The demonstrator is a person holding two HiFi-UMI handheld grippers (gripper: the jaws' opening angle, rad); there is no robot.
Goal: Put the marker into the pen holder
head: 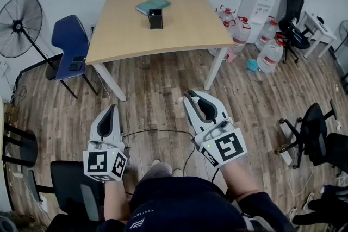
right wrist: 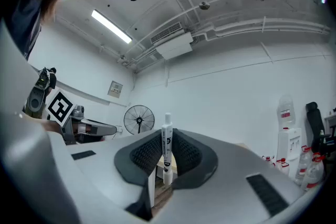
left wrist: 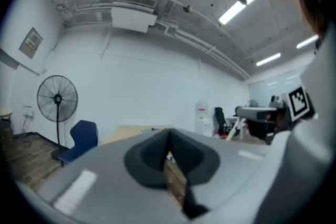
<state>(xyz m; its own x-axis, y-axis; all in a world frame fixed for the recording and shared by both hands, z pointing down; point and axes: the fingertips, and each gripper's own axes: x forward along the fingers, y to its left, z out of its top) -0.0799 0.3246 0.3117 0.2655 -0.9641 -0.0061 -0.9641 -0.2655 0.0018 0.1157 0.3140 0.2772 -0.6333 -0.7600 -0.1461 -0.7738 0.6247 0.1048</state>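
Observation:
A black pen holder [head: 155,19] stands on the far half of a light wooden table [head: 187,27], next to a teal book [head: 153,5]. A white marker [right wrist: 167,150] with black print stands upright between the ribbed pads of my right gripper [right wrist: 167,136], which is shut on it. In the head view this right gripper [head: 191,96] hangs over the wood floor, well short of the table. My left gripper [head: 112,108] is beside it, also over the floor. Seen in its own view, the left gripper [left wrist: 169,140] has its jaws together with nothing between them.
A blue chair [head: 70,46] and a standing fan [head: 19,19] are left of the table. Water bottles [head: 270,54] and a dispenser [head: 255,4] stand to its right. Black office chairs [head: 315,133] sit at the right edge. A cable [head: 163,132] lies on the floor.

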